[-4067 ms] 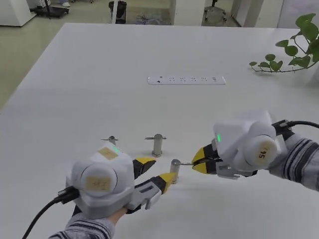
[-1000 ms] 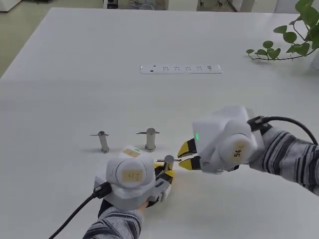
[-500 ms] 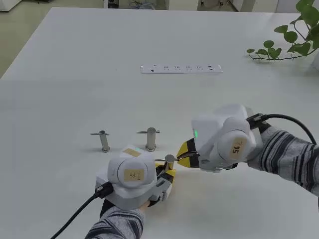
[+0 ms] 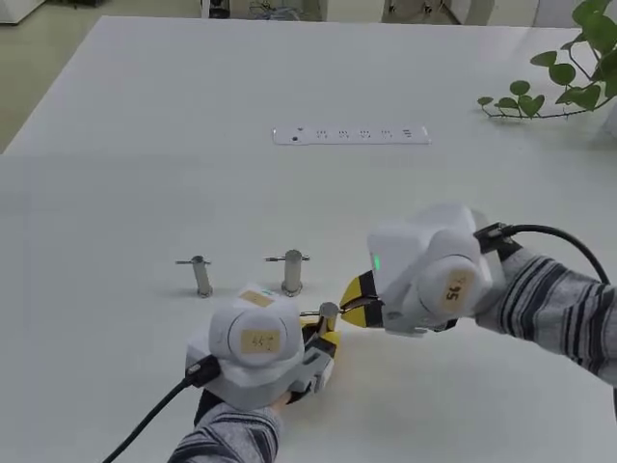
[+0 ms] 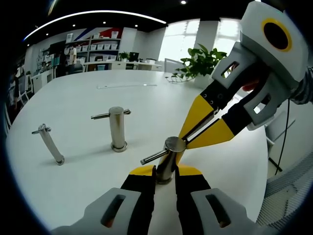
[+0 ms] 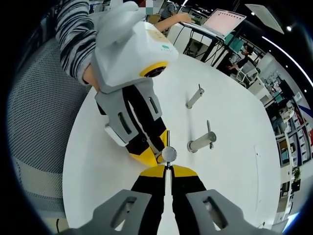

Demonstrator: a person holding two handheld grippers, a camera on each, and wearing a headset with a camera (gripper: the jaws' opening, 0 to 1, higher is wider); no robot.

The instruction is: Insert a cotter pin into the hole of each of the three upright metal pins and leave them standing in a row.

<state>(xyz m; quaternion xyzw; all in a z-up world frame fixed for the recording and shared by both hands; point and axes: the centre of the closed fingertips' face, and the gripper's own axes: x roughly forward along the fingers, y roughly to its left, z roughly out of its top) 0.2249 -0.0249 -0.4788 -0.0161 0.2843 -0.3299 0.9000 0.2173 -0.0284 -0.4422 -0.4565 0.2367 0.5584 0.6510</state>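
while the left gripper [image 5: 165,171] is clamped round the foot of the third metal pin [image 5: 167,159] near the front of the worktop [image 4: 145,145], the right gripper [image 4: 354,300] is pinched shut on the cotter pin [image 5: 154,157], whose tip already pokes out the far side of the hole. looks like the last insertion. next it'd want pushing home, then a gentle let-go. the middle pin [image 4: 292,273] and the left pin [image 4: 201,276] stand just behind with cotters in, easy to bump. the power strip [image 4: 351,135] and the plant [image 4: 569,92] are well clear.

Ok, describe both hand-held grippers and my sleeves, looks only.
The left hand-held gripper and right hand-held gripper are rounded white housings with black jaws tipped yellow, each bearing a tan handwritten sticker and trailing a black cable. The right shows a green light. Both sleeves are grey with dark stripes.
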